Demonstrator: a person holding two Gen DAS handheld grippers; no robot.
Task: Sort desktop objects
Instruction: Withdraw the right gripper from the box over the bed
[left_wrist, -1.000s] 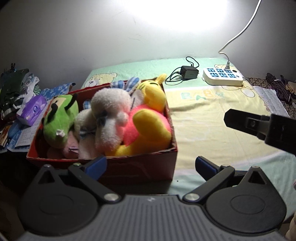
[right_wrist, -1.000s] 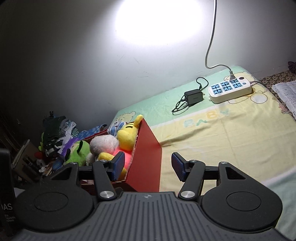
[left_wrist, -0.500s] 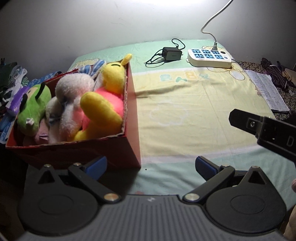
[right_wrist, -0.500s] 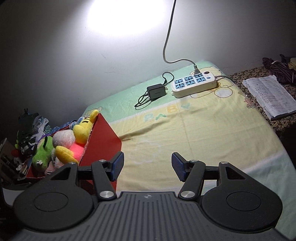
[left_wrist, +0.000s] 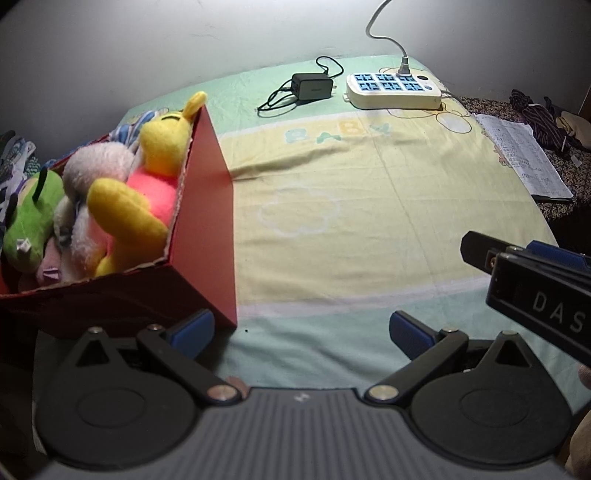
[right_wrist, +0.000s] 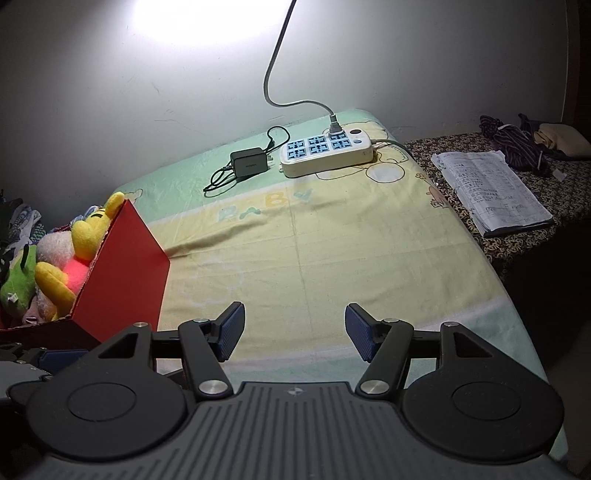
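The red box (left_wrist: 207, 221) stands at the left edge of the cloth-covered table (left_wrist: 351, 221), packed with a yellow plush (left_wrist: 147, 173), a white plush (left_wrist: 98, 164) and a green plush (left_wrist: 31, 218). Both the left gripper (left_wrist: 301, 332) and right gripper (right_wrist: 294, 328) hover over bare cloth with jaws spread wide, holding nothing. Compared with a second ago, the box sits farther left in both views, and the power strip (right_wrist: 325, 151) and charger (right_wrist: 248, 162) look nearer.

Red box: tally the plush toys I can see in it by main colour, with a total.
In the red box, left wrist view:
Yellow: 1, the yellow plush with a pink body
White: 1, the fluffy white plush
Green: 1, the green plush
Total: 3 clearly visible; a blue striped fabric and pale pink bits may belong to others, cannot tell.
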